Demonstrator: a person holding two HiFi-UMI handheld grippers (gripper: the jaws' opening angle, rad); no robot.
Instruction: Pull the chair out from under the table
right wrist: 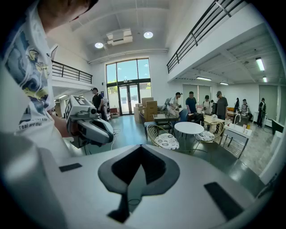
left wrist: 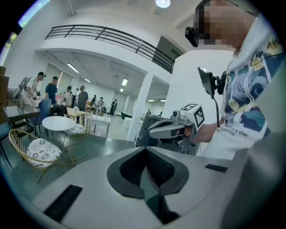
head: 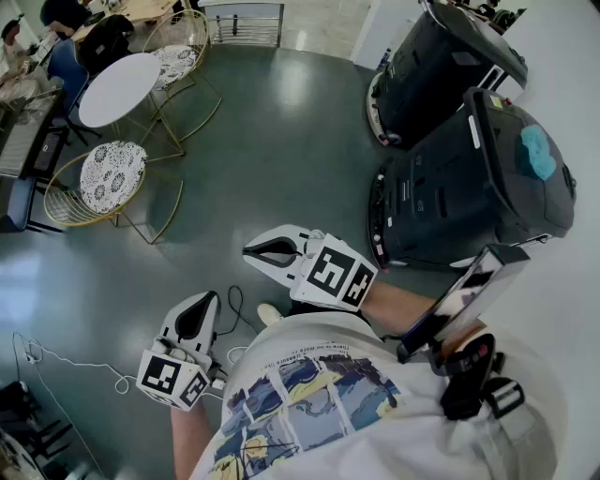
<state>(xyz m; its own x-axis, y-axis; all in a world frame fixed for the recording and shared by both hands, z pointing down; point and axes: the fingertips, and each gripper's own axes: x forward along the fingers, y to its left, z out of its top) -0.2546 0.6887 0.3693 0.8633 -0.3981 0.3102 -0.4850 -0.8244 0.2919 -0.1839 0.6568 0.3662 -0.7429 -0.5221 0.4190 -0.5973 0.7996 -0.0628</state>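
Observation:
A round white table (head: 117, 87) stands at the far left, with two gold wire chairs with patterned cushions beside it: one on the near side (head: 111, 178), one behind it (head: 178, 61). Both grippers hang in the air close to the person's body, well short of the chairs. My left gripper (head: 204, 298) is shut and holds nothing. My right gripper (head: 248, 250) is shut and empty too. The left gripper view shows its jaws (left wrist: 145, 150) together, with the near chair (left wrist: 40, 152) far off. In the right gripper view, the chair (right wrist: 166, 141) and table (right wrist: 188, 128) lie beyond my right gripper (right wrist: 142, 147).
Two large black machines (head: 469, 178) (head: 441, 66) stand on the right. A white cable (head: 66, 366) trails over the dark green floor at the lower left. A blue chair (head: 66, 61) and people at desks are at the far left, and a metal rack (head: 244, 23) stands at the back.

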